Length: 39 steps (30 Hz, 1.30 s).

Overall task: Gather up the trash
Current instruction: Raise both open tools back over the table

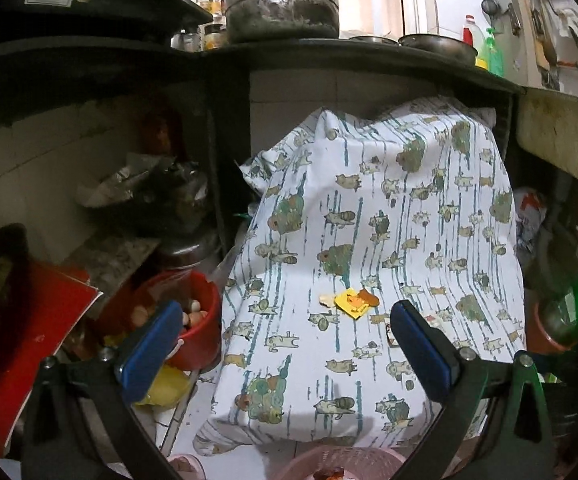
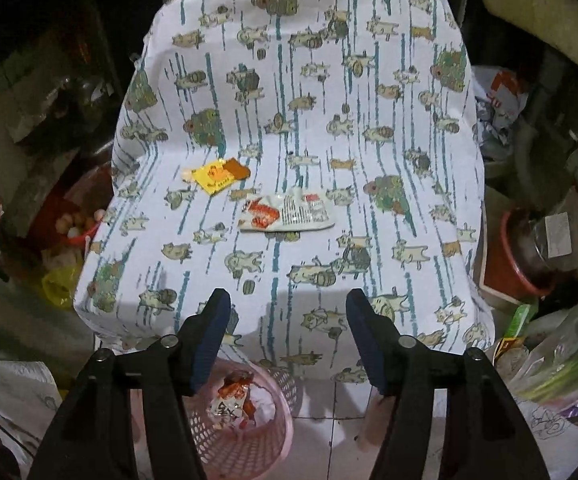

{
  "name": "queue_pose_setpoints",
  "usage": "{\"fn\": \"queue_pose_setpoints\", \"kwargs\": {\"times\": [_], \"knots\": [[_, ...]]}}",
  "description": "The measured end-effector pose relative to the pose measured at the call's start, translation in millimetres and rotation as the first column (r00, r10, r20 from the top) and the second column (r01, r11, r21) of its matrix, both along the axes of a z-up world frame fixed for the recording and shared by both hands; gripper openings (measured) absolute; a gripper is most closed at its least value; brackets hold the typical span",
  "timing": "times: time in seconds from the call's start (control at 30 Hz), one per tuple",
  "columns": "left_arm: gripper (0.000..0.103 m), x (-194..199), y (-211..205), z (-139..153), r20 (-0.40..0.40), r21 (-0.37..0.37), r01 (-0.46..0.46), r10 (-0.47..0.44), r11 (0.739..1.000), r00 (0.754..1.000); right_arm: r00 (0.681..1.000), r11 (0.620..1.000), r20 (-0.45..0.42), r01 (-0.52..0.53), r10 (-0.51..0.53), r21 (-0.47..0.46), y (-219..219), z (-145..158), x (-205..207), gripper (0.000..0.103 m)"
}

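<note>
A cramped, dim kitchen corner surrounds a low surface draped in a white patterned cloth (image 2: 297, 92) printed with teal stripes and small animals, filling the middle of both views. In the left wrist view, a dark counter (image 1: 329, 50) runs across the top of the frame with a blackened metal pot (image 1: 283, 2) on it at upper centre and a green bottle (image 1: 493, 54) toward the upper right. At lower left, a red bucket (image 1: 197, 336) holding eggs sits beside the cloth's left edge.

The left gripper (image 1: 287, 344) spreads wide across the bottom of its frame, blue pads far apart and nothing between them. Just above the gap, a yellow wrapper (image 1: 351, 302) lies on the cloth with a brown scrap touching its right side.

In the right wrist view, that yellow wrapper (image 2: 213, 176) lies left of centre on the cloth, and a crumpled white and red packet (image 2: 289, 212) lies just to its lower right, apart from it. The right gripper (image 2: 287, 340) sits at the bottom centre, jaws partly apart and empty, over the cloth's front edge. Below its left finger, a pink mesh basket (image 2: 265, 444) stands on the tiled floor with red and white wrappers already in it. At the far right edge, plastic bags and a red pot (image 2: 513, 272) crowd the floor.
</note>
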<state>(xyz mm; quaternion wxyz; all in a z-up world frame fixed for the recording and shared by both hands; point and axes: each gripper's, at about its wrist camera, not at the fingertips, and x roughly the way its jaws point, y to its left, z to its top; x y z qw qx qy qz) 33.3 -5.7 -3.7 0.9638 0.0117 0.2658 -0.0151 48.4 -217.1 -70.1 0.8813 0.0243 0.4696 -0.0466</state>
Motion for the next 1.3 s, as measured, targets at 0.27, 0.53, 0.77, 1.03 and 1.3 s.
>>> {"fn": "queue_pose_setpoints", "kwargs": {"times": [0.27,0.53,0.77,1.03,1.3], "knots": [[0.103,-2.2,-4.5,41.5,0.169,0.065,-0.019,0.007,0.998,0.986,0.990,1.000,0.141,0.008,-0.007,-0.006,-21.8,59.2,1.6,0.071],[0.103,22.9,-19.4,88.1,0.327,0.072,0.113,-0.131,0.991,0.936,0.975,0.995,0.201,0.093,-0.097,0.030,-64.4,120.8,58.6,0.077],[0.103,69.4,-23.3,66.3,0.254,0.141,0.072,-0.106,0.987,0.961,0.987,0.995,0.126,0.102,-0.103,0.020,-82.6,91.2,114.0,0.077],[0.103,129.5,-10.2,35.0,0.048,0.101,0.060,-0.066,0.993,0.997,0.986,0.985,-0.146,0.101,-0.081,0.141,-84.8,2.0,161.8,0.077],[0.103,157.4,6.4,25.2,-0.006,0.131,-0.042,0.043,0.990,0.999,0.940,0.986,-0.340,0.066,-0.010,0.153,-38.4,-59.2,199.5,0.077]]}}
